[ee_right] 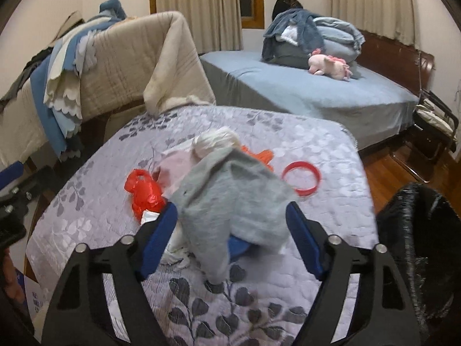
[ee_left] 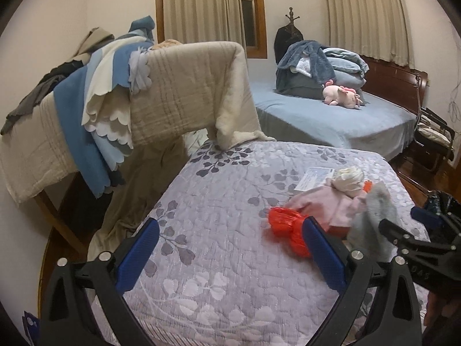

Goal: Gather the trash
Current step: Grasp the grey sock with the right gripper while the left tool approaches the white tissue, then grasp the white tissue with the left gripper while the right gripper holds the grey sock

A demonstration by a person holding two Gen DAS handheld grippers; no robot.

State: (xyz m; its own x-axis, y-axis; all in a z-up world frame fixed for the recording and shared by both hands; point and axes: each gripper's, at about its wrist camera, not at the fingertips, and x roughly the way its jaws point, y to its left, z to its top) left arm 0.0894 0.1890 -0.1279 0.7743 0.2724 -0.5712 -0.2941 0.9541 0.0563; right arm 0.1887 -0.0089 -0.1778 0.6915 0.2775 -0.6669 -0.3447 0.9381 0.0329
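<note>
Both grippers hover above a table draped in a lilac quilted cover point(ee_right: 331, 155) stitched with grey leaf shapes; the trash sits heaped near its middle, probably so that either hand can reach it. The right gripper point(ee_right: 232, 222) has its blue ribbed fingers spread wide and clasps nothing; they straddle a limp grey knitted cloth point(ee_right: 230, 193), soft and fuzzy, which looks like the piece it is lined up on. Just left of that cloth lies a crinkled red plastic bag point(ee_right: 144, 193), glossy and thin, with crumpled white paper point(ee_right: 149, 216) touching its near edge; behind are a pale pink fabric point(ee_right: 173, 167), a wadded white ball point(ee_right: 213, 141), an orange scrap point(ee_right: 256, 152) and a rigid red ring point(ee_right: 301, 180) lying flat. A black bin bag point(ee_right: 417, 245), shiny and wrinkled, gapes at the right, seemingly placed close to shorten each drop. The left gripper point(ee_left: 230, 248) is likewise wide apart and empty, its right finger overlapping the red bag in its own view; whether it touches I cannot tell.
</note>
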